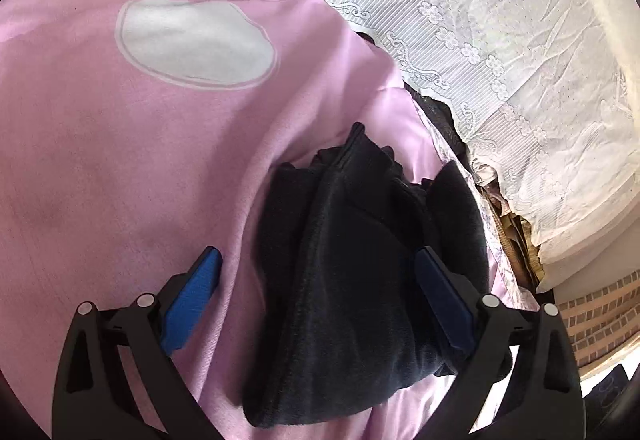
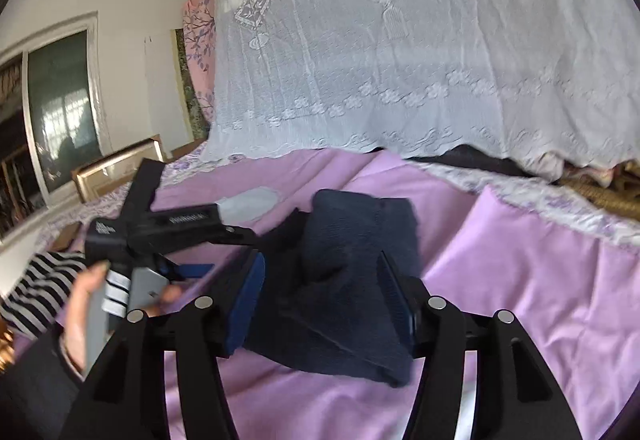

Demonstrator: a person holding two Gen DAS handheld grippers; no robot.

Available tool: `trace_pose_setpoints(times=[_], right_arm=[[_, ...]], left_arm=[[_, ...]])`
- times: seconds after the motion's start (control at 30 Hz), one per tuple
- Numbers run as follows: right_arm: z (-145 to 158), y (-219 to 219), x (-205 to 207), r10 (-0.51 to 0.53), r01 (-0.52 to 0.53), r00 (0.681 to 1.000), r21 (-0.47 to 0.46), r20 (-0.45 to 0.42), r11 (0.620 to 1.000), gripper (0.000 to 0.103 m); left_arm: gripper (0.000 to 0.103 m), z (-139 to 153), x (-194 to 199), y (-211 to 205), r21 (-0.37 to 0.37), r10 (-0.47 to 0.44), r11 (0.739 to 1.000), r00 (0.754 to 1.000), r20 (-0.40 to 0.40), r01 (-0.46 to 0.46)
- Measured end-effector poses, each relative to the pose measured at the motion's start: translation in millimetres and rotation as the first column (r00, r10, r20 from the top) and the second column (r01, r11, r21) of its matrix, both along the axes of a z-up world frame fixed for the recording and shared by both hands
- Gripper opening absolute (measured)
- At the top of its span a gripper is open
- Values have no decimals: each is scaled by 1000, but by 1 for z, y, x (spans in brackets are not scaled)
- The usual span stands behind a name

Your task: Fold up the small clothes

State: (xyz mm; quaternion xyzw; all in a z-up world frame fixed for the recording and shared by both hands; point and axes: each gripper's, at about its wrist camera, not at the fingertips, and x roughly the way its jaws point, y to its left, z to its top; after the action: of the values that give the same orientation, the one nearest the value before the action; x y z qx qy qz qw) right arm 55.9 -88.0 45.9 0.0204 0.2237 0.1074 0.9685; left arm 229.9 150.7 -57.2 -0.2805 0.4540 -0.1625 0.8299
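The dark blue cloth lies bunched on the pink sheet of the bed. It sits right between the spread fingers of the left tool, with its long side running straight away from that tool. The right tool is spread wide too, with the cloth in its gap, not pinched. Both tools are close; the left one looks a bit more centred over it.

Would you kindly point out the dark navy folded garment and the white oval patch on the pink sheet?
dark navy folded garment [image 1: 360, 240]: left wrist view, middle of its top.
white oval patch [image 1: 192, 40]: left wrist view, its centre.
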Motion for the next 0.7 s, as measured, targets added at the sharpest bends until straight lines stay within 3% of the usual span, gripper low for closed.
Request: trace_pose_setpoints(times=[0.03, 0.13, 0.27, 0.4, 0.5, 0.57, 0.63, 0.7], right_arm=[[-3, -9, -8, -18, 18, 1000, -24, 14, 1000, 70], [-20, -26, -12, -2, 1, 1000, -30, -24, 1000, 71], [-38, 0, -3, 39, -44, 999, -155, -33, 987, 71], [-50, 36, 9, 64, -65, 998, -322, -13, 944, 71], [-53, 44, 22, 58, -57, 998, -342, -7, 938, 68], [-55, 43, 30, 42, -42, 999, -332, -7, 942, 53], [-57, 38, 38, 31, -39, 999, -301, -29, 953, 27], [-57, 30, 40, 28, -36, 999, -257, -36, 966, 19]], left_arm=[[95, 2, 0, -6, 18, -10, 1000, 1000, 6, 10], [95, 4, -3, -28, 87, -67, 994, 998, 10, 66], [96, 6, -7, -50, 161, -92, 983, 996, 8, 90], [97, 12, -5, -45, 70, -90, 994, 996, 1, 90], [98, 16, -3, -44, 30, -93, 995, 996, 2, 93], [98, 15, 3, -48, 44, -97, 994, 995, -18, 98], [98, 13, 7, -53, 57, -104, 993, 994, -33, 106], [98, 14, 10, -58, 66, -111, 991, 993, -40, 113]])
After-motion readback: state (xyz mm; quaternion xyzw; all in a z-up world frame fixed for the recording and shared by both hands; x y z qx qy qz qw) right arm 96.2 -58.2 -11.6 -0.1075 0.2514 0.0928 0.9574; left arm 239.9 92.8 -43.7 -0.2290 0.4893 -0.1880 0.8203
